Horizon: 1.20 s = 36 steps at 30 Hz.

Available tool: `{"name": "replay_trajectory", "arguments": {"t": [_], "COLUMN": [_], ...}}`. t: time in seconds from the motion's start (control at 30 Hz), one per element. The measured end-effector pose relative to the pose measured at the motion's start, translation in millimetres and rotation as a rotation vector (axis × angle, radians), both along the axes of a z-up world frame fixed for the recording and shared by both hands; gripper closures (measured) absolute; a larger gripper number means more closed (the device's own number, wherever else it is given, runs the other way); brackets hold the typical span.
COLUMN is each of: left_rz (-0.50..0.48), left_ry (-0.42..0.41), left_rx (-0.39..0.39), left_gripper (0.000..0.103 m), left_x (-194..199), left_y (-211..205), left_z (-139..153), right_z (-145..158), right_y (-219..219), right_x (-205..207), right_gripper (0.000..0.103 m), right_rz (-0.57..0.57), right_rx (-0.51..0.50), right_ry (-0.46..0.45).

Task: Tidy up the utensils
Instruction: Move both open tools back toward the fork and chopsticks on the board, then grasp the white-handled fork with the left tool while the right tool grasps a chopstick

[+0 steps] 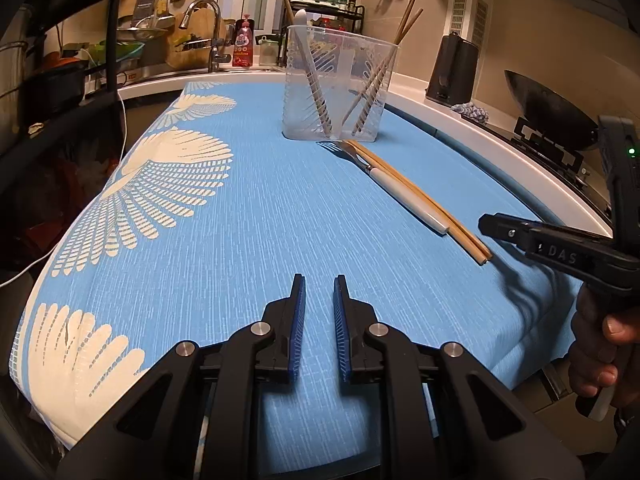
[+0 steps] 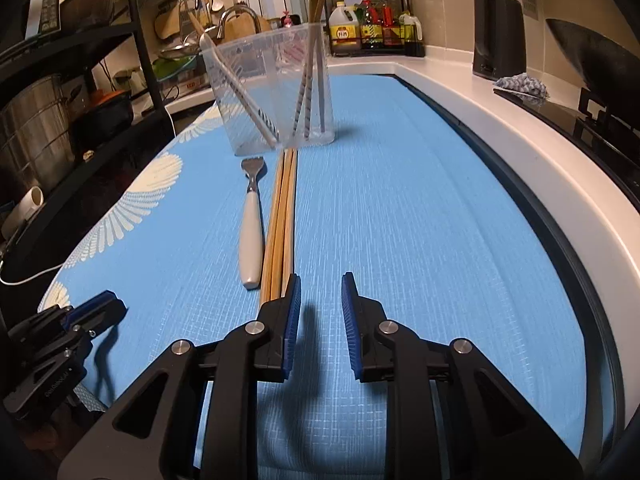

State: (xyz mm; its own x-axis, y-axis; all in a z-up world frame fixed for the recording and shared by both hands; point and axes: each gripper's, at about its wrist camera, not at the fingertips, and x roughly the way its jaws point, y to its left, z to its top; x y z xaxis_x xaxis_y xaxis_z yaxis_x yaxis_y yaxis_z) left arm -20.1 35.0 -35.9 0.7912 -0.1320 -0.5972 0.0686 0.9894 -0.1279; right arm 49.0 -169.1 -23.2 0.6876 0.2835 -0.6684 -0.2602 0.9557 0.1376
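A clear plastic cup (image 1: 336, 84) (image 2: 272, 88) stands upright on the blue cloth and holds chopsticks and a white-handled utensil. In front of it lie a fork with a white handle (image 1: 396, 186) (image 2: 251, 236) and a pair of wooden chopsticks (image 1: 424, 204) (image 2: 282, 224), side by side. My left gripper (image 1: 320, 280) is open and empty above the cloth, left of the chopsticks' near end. My right gripper (image 2: 320, 280) (image 1: 486, 224) is open and empty, its left finger just beside the chopsticks' near ends.
A blue cloth with white fan patterns (image 1: 224, 216) (image 2: 400, 208) covers the counter. A white counter edge (image 2: 520, 128) runs along the right, with a black kettle (image 2: 498, 36), a wok (image 2: 600, 60) and a stove. A sink tap (image 1: 204, 12) and a black shelf rack (image 2: 80, 80) stand at the left.
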Motion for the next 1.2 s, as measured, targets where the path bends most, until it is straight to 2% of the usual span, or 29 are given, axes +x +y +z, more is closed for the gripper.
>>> {"name": "replay_trajectory", "arguments": {"t": [0.27, 0.4, 0.53, 0.7, 0.97, 1.03, 1.1, 1.2], "left_rz": [-0.005, -0.008, -0.017, -0.022, -0.025, -0.016, -0.002, 0.015], "left_ry": [-0.011, -0.011, -0.010, -0.011, -0.010, -0.012, -0.012, -0.013], "left_rx": [-0.005, -0.005, -0.013, -0.024, -0.041, -0.042, -0.041, -0.042], "left_gripper": [0.088, 0.088, 0.088, 0.088, 0.088, 0.088, 0.088, 0.088], "left_x": [-1.6, -0.9, -1.0, -1.5, -2.8, -4.3, -5.6, -7.0], "left_y": [-0.8, -1.0, 0.9, 2.3, 8.5, 10.8, 13.6, 17.9], "left_z": [-0.8, -1.1, -1.0, -1.3, -1.8, -1.8, -1.7, -1.5], "right_z": [-3.9, 0.2, -0.8, 7.6, -1.3, -0.6, 0.4, 1.5], "right_y": [13.1, 16.7, 24.2, 31.5, 58.0, 67.1, 72.6, 77.3], "right_x": [4.9, 7.8, 12.1, 18.3, 29.6, 25.5, 23.2, 21.5], "right_gripper": [0.078, 0.078, 0.078, 0.078, 0.076, 0.077, 0.086, 0.086], "right_rz": [0.027, 0.028, 0.033, 0.029, 0.075, 0.094, 0.103, 0.114], "right_rx": [-0.047, -0.021, -0.039, -0.033, -0.068, -0.092, -0.088, -0.074], "right_ry": [0.006, 0.011, 0.015, -0.018, 0.032, 0.020, 0.020, 0.023]}}
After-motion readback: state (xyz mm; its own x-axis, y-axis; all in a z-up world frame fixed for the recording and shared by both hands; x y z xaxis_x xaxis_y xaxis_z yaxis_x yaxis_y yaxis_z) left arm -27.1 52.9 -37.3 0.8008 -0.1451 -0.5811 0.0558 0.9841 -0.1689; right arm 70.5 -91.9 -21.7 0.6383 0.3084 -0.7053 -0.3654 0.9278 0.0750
